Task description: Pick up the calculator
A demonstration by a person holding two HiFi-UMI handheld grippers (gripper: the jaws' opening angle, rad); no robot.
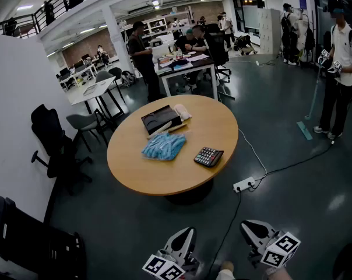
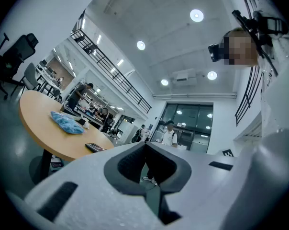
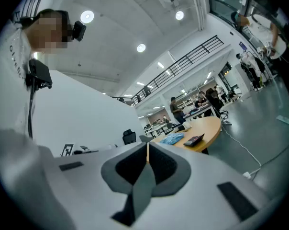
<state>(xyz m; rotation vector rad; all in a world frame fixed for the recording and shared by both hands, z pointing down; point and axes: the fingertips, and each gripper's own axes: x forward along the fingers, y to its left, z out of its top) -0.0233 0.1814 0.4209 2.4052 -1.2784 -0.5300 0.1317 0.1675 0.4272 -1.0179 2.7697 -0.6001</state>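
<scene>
- Approach step: calculator (image 1: pixel 208 156) untouched nr right edge of tabletop (image 1: pixel 164 177).
- L gripper (image 1: pixel 189 232) & R gripper (image 1: pixel 249 226) both clenched, empty.
- Next: walk closer, open jaws.

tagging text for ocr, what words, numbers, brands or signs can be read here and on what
No text is readable in any view.
calculator: key markings too small.
black box: no legible print.
marker cubes: square patterns only, no letters.
shirt print: too blurred.
</scene>
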